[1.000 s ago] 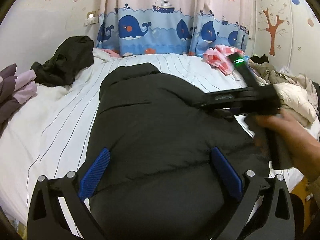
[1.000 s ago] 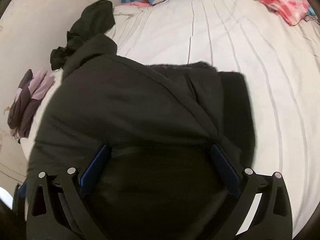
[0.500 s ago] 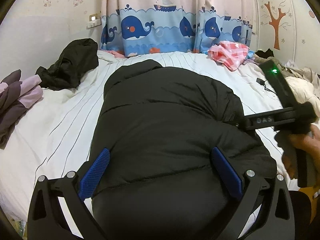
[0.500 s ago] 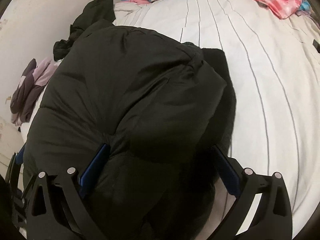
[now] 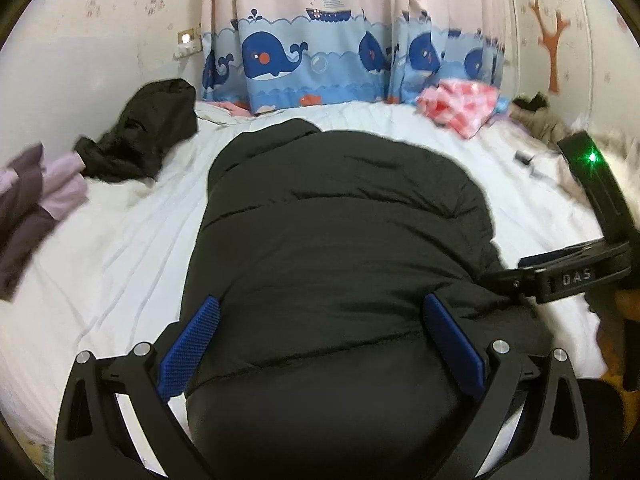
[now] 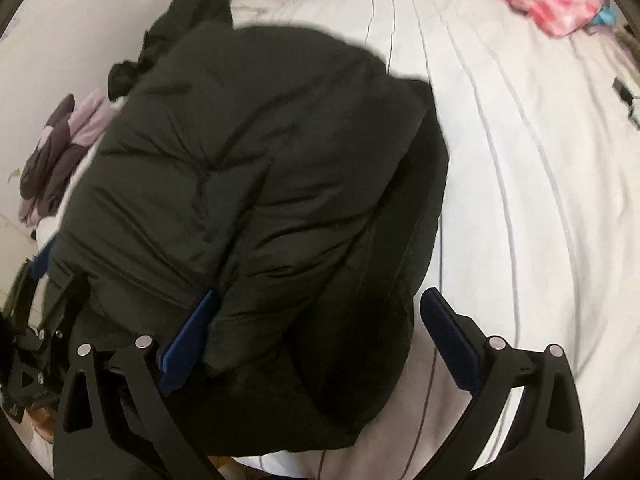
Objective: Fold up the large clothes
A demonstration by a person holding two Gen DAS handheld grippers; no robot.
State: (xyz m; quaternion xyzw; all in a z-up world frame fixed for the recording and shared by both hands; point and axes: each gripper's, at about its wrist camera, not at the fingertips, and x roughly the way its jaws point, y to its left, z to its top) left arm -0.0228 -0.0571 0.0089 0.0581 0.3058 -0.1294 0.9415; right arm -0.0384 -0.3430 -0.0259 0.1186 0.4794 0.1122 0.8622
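A black puffer jacket lies as a thick folded bundle on the white striped bed. My left gripper is open at the jacket's near end, its blue pads on either side of the padded cloth. The right gripper shows at the right of the left wrist view as a black body held by a hand, against the jacket's right edge. In the right wrist view the right gripper is open over the jacket. Its left finger is pressed against the cloth and its right finger is over the sheet.
A black garment heap and purple clothes lie at the far left of the bed. A pink checked garment and beige clothes lie far right. A whale curtain hangs behind. The bed's right half is bare sheet.
The right gripper has drawn back from above the jacket to its near right edge. The jacket's top has settled into a rounded bundle. My left gripper has stayed at the near end.
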